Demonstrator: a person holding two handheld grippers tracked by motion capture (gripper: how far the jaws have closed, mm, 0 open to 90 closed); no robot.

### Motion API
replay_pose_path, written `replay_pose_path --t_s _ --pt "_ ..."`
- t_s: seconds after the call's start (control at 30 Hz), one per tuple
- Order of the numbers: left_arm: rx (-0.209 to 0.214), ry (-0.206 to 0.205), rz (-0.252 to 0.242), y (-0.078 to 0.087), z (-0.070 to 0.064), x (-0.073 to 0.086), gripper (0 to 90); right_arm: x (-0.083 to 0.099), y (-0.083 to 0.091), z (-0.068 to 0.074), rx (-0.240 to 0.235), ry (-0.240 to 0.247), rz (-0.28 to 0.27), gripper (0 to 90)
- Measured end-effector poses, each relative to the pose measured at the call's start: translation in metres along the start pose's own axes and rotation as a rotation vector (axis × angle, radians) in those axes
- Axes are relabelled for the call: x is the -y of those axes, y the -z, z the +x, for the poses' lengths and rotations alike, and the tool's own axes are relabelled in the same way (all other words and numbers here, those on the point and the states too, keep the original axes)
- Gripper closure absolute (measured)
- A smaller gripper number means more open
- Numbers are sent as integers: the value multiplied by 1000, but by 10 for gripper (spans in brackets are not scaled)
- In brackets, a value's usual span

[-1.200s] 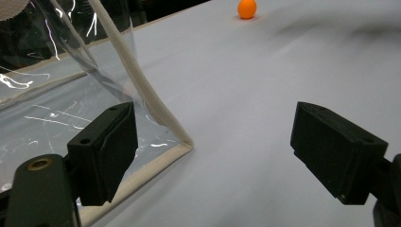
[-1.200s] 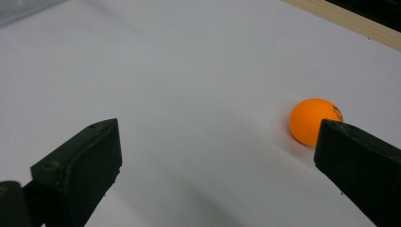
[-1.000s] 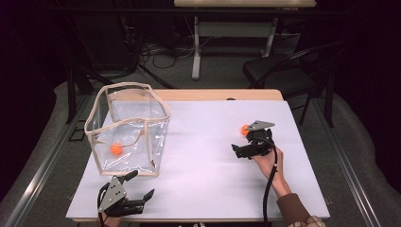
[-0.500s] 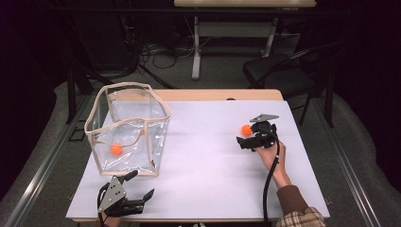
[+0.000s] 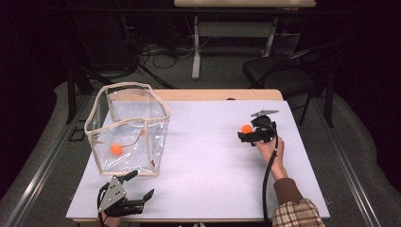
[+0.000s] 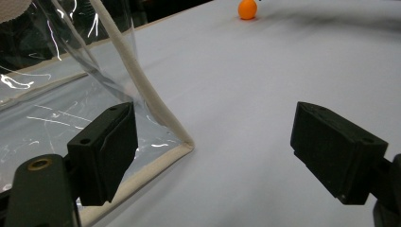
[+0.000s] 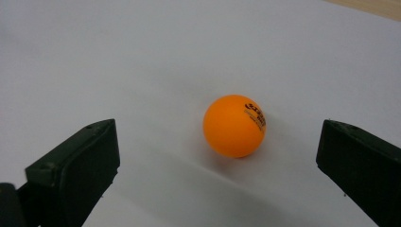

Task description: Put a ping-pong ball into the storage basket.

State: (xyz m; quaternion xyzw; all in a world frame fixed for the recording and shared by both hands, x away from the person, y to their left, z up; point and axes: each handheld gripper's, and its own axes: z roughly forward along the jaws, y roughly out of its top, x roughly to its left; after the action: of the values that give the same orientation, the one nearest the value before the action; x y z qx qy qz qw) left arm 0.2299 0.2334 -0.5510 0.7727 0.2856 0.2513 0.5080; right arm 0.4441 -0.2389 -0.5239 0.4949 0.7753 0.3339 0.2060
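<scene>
Dim room, light falls mostly on the white-topped table [image 5: 208, 161], pale wood strip showing along its far edge. Grey carpet floor [image 5: 222, 80] around it. Black folding chair [image 5: 283, 71] beyond the far right corner. Second light-wood table with white metal legs [image 5: 196, 42] at the back, tangle of black cables [image 5: 156, 49] on the floor beneath it. Surroundings black at both sides.

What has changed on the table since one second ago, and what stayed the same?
The right claw shifted slightly toward the table's right side. It remains open beside the orange ball on the table, which has not been grasped. The left claw, the clear bag and the orange ball inside it did not move.
</scene>
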Motion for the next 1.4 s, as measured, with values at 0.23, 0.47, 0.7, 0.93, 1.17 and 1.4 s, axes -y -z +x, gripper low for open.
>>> replay_pose_path --t_s 0.23,0.47,0.7,0.93,1.17,1.4 --pt "-3 2 -1 0 0 0 158 1 -10 -6 3 -24 3 0" --pt "0 -1 2 0 0 0 158 2 -19 -7 6 -33 11 19" --pt "0 1 2 0 0 0 158 2 -24 -6 24 -37 16 138" --pt "-1 2 1 0 0 0 158 2 -29 -4 54 -31 50 222" --pt "-2 1 3 0 0 0 158 1 -31 -2 67 -14 53 352" --pt "0 0 4 0 0 0 158 1 -32 -2 69 -9 59 420"
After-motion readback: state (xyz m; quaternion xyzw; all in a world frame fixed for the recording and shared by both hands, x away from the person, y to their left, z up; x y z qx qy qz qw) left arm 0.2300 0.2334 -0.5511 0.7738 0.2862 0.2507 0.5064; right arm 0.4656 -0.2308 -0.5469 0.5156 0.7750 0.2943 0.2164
